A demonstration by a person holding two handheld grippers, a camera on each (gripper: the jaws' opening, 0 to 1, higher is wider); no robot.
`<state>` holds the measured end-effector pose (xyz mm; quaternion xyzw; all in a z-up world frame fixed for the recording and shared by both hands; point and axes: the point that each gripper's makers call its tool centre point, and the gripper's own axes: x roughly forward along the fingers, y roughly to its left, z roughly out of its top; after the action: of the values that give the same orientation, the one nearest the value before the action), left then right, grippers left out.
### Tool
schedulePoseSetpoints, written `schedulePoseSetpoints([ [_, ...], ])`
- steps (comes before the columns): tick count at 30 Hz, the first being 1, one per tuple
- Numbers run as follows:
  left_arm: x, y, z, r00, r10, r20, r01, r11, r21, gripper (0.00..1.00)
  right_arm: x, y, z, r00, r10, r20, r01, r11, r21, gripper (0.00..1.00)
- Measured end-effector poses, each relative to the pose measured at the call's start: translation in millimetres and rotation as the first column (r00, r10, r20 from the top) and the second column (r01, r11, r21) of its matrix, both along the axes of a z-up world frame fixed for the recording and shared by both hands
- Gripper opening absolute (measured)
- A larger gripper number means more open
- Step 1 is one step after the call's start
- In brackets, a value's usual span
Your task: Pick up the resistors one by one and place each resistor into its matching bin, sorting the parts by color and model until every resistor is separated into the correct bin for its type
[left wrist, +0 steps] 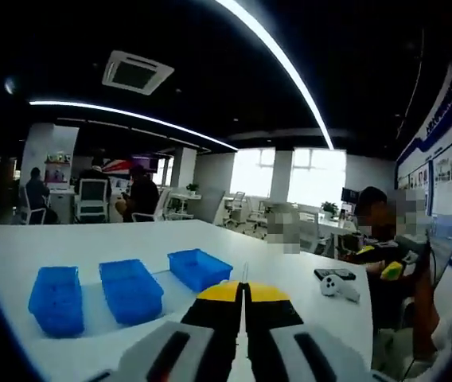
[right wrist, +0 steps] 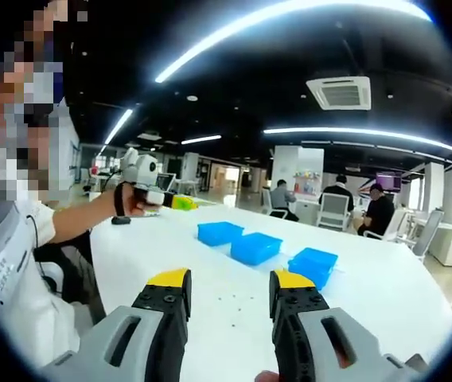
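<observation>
Left gripper view: left gripper (left wrist: 244, 293) jaws together; right gripper (right wrist: 228, 280) spread wide; resistors' (right wrist: 234, 304) orientation indiscernible.

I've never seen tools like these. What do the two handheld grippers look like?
Both match. The left gripper and right gripper each have two black jaws with yellow tips, rising from light grey bodies that carry dark slots. No cables or markings can be made out.

three bins (right wrist: 256, 247) in a row on table (right wrist: 385, 294); resistors (right wrist: 238, 305) before them
</observation>
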<state>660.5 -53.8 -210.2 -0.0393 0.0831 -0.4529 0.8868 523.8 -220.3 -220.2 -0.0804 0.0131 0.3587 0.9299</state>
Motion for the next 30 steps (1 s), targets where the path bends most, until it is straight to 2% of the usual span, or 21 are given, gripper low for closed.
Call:
schedulePoseSetpoints([
  [3, 23.4, -24.6, 1.3, 1.000, -0.001, -0.028, 0.001, 1.000, -0.011, 0.04, 0.1, -1.6, 1.1, 1.000, 0.000, 0.002, 0.000, 1.000, 0.003, 0.41],
  [7, 56.8, -53.9, -4.1, 1.000, 0.011, -0.017, -0.011, 0.999, 0.033, 0.04, 0.0, -4.2, 1.9, 1.000, -0.003, 0.003, 0.003, 1.000, 0.005, 0.41],
  [15, 142.3, -97.6, -36.8, 0.995, 0.097, -0.039, -0.091, 0.988, 0.127, 0.04, 1.6, -8.8, 2.0, 1.000, -0.011, 0.001, 0.011, 1.000, 0.012, 0.41],
  [17, 158.8, -105.3, -40.5, 0.992, 0.116, -0.053, -0.108, 0.986, 0.125, 0.04, 2.8, -9.0, 1.3, 1.000, -0.012, -0.001, 0.012, 1.000, 0.011, 0.41],
  [23, 193.6, -123.6, -56.2, 0.980, 0.176, -0.090, -0.162, 0.976, 0.144, 0.05, 4.5, -8.3, 0.3, 1.000, -0.009, -0.007, 0.009, 1.000, 0.008, 0.41],
  [26, 199.5, -133.2, -63.3, 0.978, 0.186, -0.097, -0.171, 0.974, 0.147, 0.05, 5.4, -9.7, 0.0, 1.000, -0.011, -0.010, 0.012, 1.000, 0.008, 0.41],
  [28, 201.1, -138.1, -68.3, 0.979, 0.190, -0.080, -0.175, 0.970, 0.168, 0.05, 4.8, -10.1, 0.3, 1.000, -0.012, -0.009, 0.012, 1.000, 0.008, 0.41],
  [30, 200.8, -143.9, -67.5, 0.982, 0.176, -0.071, -0.164, 0.975, 0.147, 0.08, 4.7, -10.9, 0.9, 1.000, -0.013, -0.009, 0.013, 1.000, 0.010, 0.41],
])
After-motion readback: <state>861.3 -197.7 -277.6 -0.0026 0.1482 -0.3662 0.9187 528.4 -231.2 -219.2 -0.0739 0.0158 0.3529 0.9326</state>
